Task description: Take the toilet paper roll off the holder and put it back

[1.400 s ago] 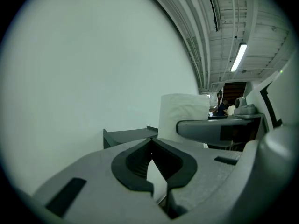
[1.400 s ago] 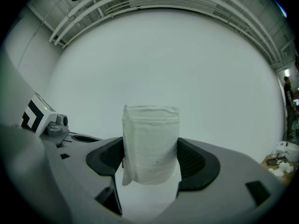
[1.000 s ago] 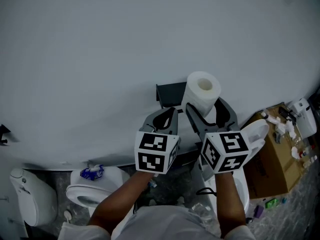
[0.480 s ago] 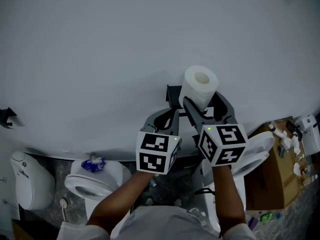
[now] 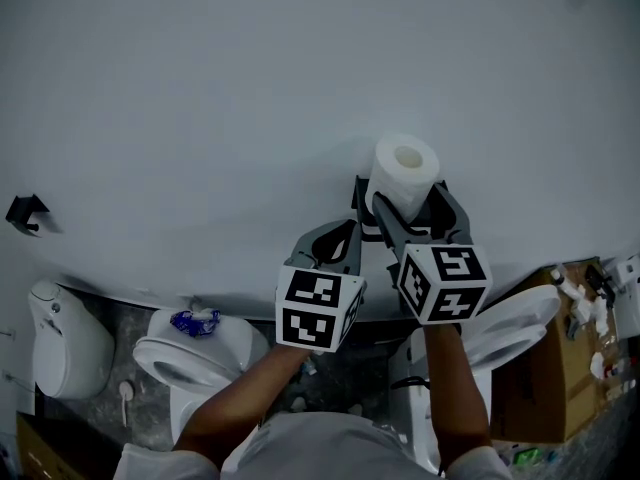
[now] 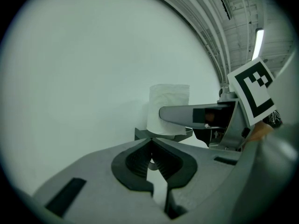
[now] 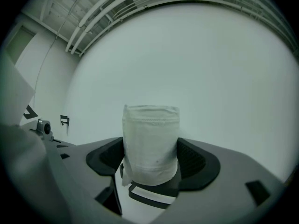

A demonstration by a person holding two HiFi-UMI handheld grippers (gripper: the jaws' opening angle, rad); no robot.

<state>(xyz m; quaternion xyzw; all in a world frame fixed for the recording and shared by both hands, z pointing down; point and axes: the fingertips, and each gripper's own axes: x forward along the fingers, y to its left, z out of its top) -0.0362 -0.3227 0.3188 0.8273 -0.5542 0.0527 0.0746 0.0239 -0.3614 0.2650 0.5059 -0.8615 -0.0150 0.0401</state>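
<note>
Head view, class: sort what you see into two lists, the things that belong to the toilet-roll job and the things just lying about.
Belongs to the job:
toilet paper roll, clamped in the right tongs
dark holder on the wall
left tongs, shut and empty

Just lying about:
toilet
cardboard box
small black bracket on the wall
</note>
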